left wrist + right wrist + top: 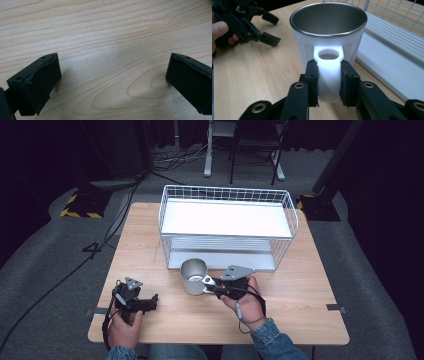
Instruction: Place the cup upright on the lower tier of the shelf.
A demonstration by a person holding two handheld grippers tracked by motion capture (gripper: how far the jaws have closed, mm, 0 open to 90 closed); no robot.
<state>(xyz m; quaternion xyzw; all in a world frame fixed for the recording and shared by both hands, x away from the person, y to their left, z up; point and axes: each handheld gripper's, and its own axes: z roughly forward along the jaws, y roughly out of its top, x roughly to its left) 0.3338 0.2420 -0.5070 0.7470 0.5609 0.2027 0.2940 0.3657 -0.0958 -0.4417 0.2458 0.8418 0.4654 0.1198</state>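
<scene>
I see a table (150, 245) of pale wood with clear grain and a smooth, slightly shiny surface. The cup (328, 32) looks like brushed metal inside, with a polished rim; its handle (329, 75) is white glossy plastic. The basket (227, 195) is white coated wire. My gripper pads (312, 82) are matt black plastic.
</scene>
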